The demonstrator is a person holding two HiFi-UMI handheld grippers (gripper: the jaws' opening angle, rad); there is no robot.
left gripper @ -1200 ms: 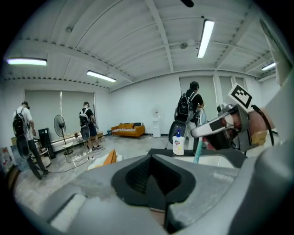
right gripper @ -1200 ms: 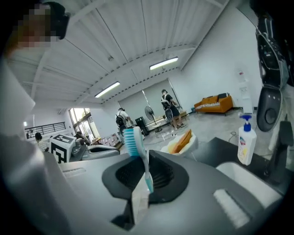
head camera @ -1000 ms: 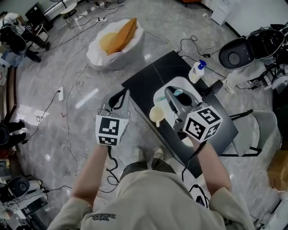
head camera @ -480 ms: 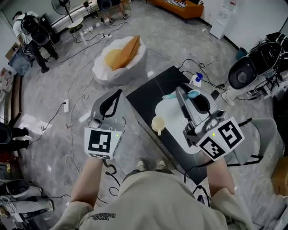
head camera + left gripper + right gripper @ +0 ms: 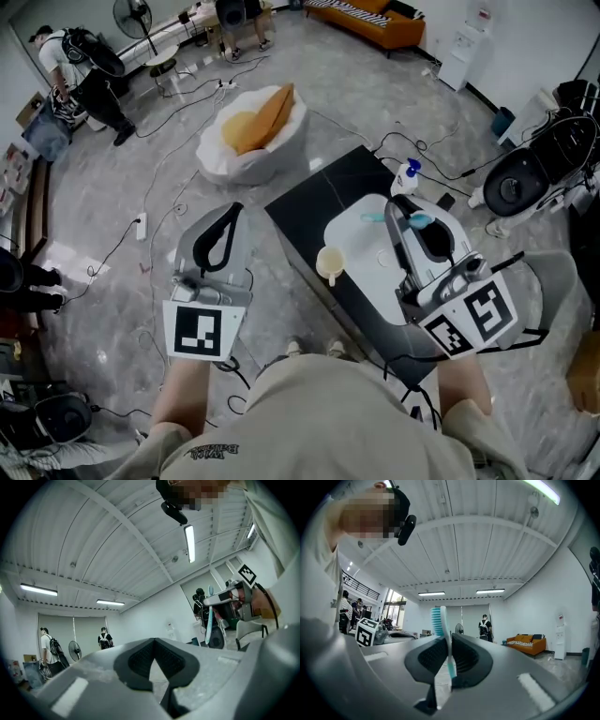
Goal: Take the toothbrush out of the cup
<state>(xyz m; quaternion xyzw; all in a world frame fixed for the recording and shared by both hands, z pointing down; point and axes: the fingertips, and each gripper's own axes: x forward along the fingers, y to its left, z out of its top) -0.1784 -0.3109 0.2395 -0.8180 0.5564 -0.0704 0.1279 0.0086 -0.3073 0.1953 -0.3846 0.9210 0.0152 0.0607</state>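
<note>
Toothbrush of teal-and-white plastic [image 5: 440, 620] stands bristles-up, its handle pinched in my right gripper [image 5: 443, 657], held high, I judge, to clear the pale yellow cup [image 5: 328, 263] on the white tray [image 5: 361, 234]. My left gripper [image 5: 154, 663], jaws together on nothing, hangs aside.

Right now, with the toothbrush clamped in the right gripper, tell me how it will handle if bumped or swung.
The toothbrush looks thin and light, so it probably adds little load. The right gripper pinches only its slim handle, bristle head sticking out past the jaws, so a knock there could pivot it. Its smooth-looking plastic may slip if the grip eases.
</note>
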